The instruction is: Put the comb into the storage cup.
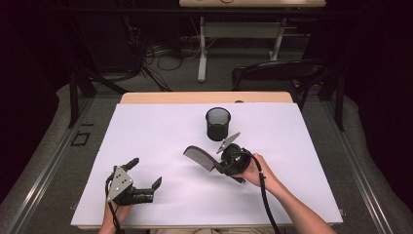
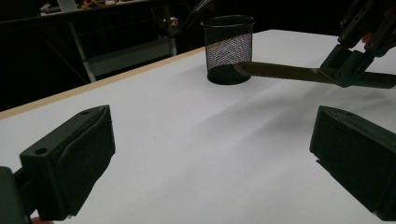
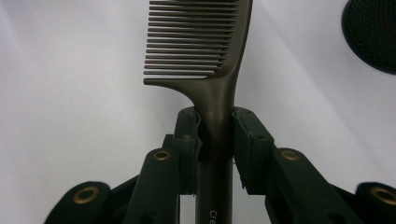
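Observation:
A dark comb [image 1: 199,157] is held above the white table, its teeth pointing left in the high view. My right gripper [image 1: 221,163] is shut on the comb's handle [image 3: 215,135], with the toothed part [image 3: 196,37] sticking out beyond the jaws. A black mesh cup [image 1: 217,123] stands upright just behind the comb, at the table's middle; its rim shows as the mesh cup [image 3: 371,32] at the upper right of the right gripper view. My left gripper [image 1: 144,174] rests open near the front left, nothing between its jaws. From there the comb [image 2: 289,72] hangs in front of the cup [image 2: 228,49].
A white sheet [image 1: 146,126] covers the table, with a wooden edge [image 1: 204,97] at the back. Behind the table stand a dark chair [image 1: 277,73] and a desk frame [image 1: 202,48] with cables on the floor.

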Motion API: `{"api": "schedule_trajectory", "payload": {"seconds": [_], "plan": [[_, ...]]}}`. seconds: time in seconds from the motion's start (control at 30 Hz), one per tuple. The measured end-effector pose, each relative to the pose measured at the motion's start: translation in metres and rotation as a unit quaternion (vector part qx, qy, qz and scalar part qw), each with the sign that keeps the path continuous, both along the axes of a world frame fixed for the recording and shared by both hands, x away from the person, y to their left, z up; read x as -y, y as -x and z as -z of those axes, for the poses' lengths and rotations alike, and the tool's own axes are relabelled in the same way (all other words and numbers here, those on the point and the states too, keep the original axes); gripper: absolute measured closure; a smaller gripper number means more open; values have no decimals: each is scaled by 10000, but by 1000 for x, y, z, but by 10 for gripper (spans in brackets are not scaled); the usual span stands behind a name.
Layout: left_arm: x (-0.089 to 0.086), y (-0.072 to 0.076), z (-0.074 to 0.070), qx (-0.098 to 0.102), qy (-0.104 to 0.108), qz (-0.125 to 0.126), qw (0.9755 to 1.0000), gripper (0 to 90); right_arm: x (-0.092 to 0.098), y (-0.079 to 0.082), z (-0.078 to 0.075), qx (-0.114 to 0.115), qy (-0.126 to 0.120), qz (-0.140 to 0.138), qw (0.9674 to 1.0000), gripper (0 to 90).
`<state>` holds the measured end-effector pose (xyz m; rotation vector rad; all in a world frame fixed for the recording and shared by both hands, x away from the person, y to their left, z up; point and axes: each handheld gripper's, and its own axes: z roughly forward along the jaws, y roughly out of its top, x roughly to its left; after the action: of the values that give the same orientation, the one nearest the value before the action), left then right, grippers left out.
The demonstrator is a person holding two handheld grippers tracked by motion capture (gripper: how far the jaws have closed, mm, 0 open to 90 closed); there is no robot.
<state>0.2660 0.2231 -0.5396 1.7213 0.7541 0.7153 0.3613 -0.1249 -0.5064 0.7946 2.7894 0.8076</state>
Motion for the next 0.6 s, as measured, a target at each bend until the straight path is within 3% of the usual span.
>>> {"api": "schedule_trajectory", "payload": {"seconds": [0.6], "plan": [[0,0,0,-1,3,3,10000,2,20,5,-5,216,-314,118,9992,725]]}}
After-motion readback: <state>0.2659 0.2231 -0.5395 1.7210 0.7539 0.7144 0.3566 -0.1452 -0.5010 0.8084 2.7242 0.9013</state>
